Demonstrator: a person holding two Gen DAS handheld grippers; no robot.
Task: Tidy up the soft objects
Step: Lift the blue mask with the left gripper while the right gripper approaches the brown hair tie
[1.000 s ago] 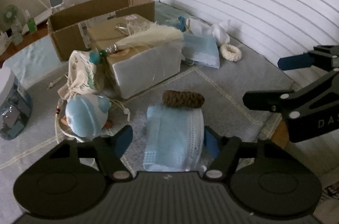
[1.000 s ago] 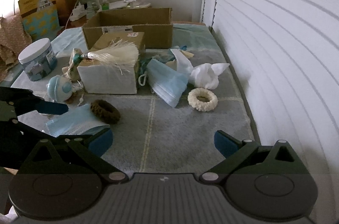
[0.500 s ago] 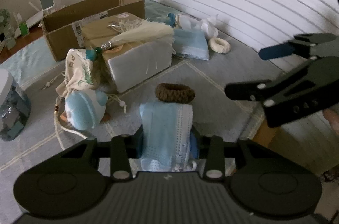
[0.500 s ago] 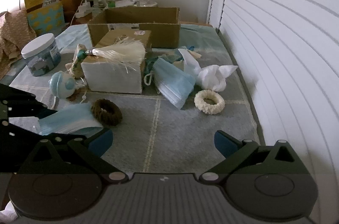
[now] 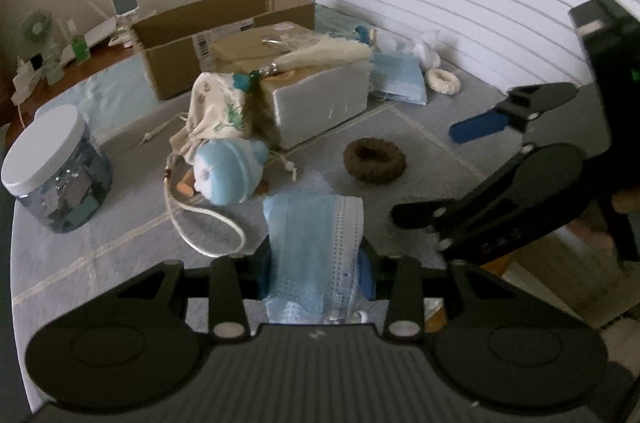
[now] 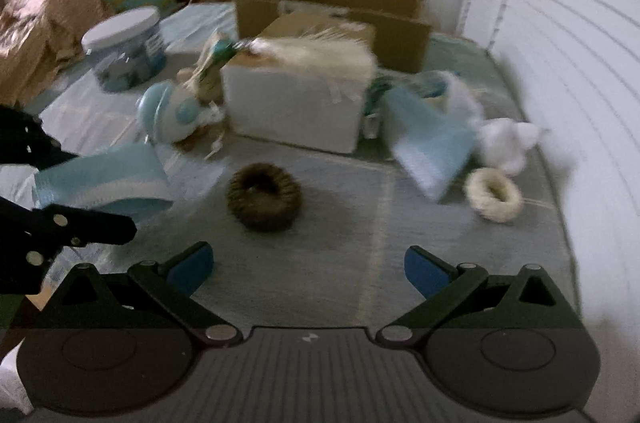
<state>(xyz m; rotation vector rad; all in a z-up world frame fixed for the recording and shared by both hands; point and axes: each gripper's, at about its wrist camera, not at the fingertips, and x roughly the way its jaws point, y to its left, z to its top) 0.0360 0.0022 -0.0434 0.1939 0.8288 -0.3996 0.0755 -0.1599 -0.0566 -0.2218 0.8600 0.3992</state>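
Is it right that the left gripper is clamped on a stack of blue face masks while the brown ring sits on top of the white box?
Not quite. The left gripper is indeed clamped on the blue face masks, but the brown ring lies on the grey mat in front of the white box, not on top of it. The right wrist view shows this.

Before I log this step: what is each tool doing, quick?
Left tool: shut on the blue face mask.
Right tool: open and empty, above the mat in front of the brown ring.
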